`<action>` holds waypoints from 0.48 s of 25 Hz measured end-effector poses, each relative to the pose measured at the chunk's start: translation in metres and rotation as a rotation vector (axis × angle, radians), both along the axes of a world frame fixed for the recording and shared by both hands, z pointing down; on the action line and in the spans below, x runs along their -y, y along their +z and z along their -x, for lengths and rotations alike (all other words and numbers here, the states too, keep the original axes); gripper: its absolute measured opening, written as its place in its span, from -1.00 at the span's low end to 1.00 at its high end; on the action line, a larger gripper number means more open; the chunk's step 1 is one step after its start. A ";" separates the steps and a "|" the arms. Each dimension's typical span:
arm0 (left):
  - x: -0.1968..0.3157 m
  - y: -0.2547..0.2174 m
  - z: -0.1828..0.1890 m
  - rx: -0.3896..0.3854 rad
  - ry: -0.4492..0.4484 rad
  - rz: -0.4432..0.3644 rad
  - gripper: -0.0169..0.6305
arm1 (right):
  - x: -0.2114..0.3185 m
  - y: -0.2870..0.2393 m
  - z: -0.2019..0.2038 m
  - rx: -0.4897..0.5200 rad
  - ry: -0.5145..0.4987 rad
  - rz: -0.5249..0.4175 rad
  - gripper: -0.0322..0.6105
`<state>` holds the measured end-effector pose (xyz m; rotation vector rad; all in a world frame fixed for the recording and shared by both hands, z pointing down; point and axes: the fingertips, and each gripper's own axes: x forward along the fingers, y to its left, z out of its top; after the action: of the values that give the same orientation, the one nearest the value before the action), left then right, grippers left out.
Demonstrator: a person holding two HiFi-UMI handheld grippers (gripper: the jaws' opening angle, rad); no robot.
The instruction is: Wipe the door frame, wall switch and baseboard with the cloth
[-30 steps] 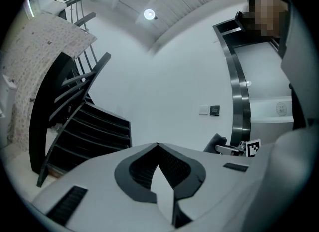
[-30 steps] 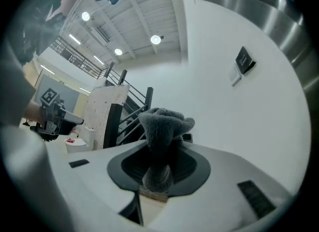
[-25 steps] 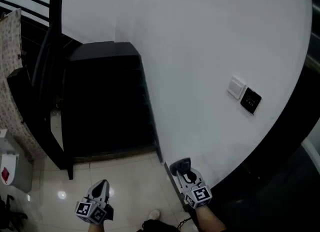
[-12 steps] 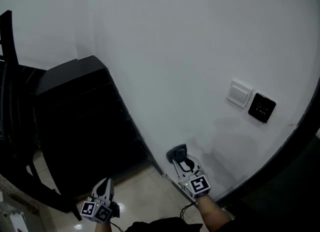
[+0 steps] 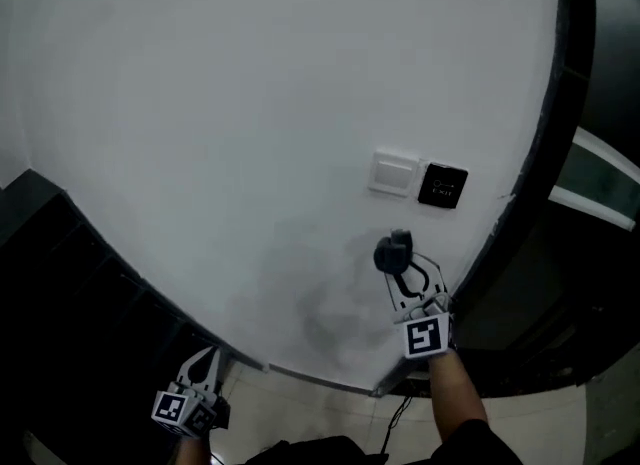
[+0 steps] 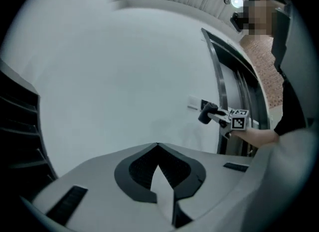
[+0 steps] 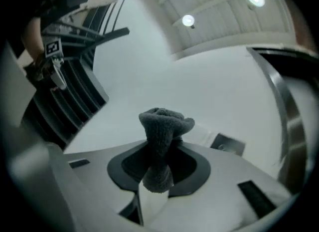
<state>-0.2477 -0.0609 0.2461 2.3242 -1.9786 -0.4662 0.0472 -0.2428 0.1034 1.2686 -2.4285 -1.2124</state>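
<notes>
A bunched grey cloth point(image 7: 162, 141) is clamped in my right gripper point(image 5: 400, 258), which is raised against the white wall just below the white wall switch point(image 5: 393, 173) and the black panel point(image 5: 442, 186) beside it. The cloth point(image 5: 392, 252) does not touch the switch in the head view. The dark door frame point(image 5: 535, 168) runs down the right side. My left gripper point(image 5: 203, 366) hangs low at the bottom left, its jaws together with nothing between them. The left gripper view also catches the right gripper point(image 6: 212, 115) with the cloth point(image 6: 206, 114) near the switch point(image 6: 193, 104).
Black slatted furniture point(image 5: 60, 253) fills the lower left against the wall. Pale glossy floor tiles point(image 5: 300, 413) show at the bottom, where the wall meets the floor. A person's arm point(image 5: 460, 403) holds the right gripper.
The right gripper with the cloth has risen from near the floor up to just below the switch. The head view has swung right and up; the left gripper stayed low.
</notes>
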 end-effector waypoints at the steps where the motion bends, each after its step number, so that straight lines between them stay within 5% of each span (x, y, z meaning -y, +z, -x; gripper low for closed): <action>1: 0.008 0.002 0.000 0.010 0.043 0.004 -0.98 | 0.003 -0.019 -0.011 -0.062 0.104 -0.072 -0.61; 6: 0.041 0.010 -0.027 0.037 0.230 0.022 -0.98 | 0.013 -0.095 -0.069 -0.381 0.575 -0.291 -0.61; 12: 0.060 0.000 -0.048 0.012 0.307 0.008 -0.98 | 0.046 -0.150 -0.073 -0.550 0.777 -0.313 -0.61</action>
<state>-0.1999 -0.1205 0.2456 2.5672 -1.5808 -0.4205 0.1206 -0.2893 -0.0470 1.4816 -1.2151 -1.4399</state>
